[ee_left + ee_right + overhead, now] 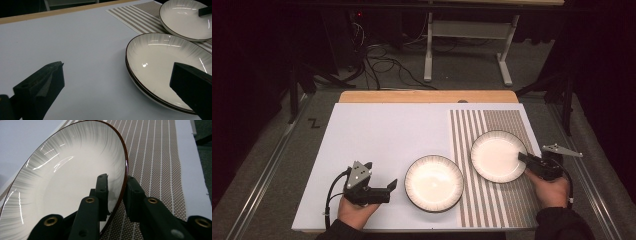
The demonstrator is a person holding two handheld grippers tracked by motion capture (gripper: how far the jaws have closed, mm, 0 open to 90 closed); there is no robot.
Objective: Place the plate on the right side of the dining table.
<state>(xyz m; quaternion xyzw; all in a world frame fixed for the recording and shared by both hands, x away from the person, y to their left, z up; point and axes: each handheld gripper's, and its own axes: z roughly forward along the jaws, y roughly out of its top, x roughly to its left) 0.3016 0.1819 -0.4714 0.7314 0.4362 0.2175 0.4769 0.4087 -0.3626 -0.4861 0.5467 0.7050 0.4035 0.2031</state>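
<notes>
The right gripper (117, 192) is pinching the rim of a glossy white round ceramic plate (497, 156) with a thin dark edge and faint radial streaks, lying on the brown-and-white striped woven placemat (507, 200). The left gripper (384, 192) is gaping wide beside a matching plate (433, 183) on the smooth white tabletop (377, 135).

You are in a lab-like recording room: dark drapes all round, loose cables (382, 62) on the grey carpet, a metal bench frame (467, 45) behind, and a white board (382, 150) laid over a wooden table (427, 96).
</notes>
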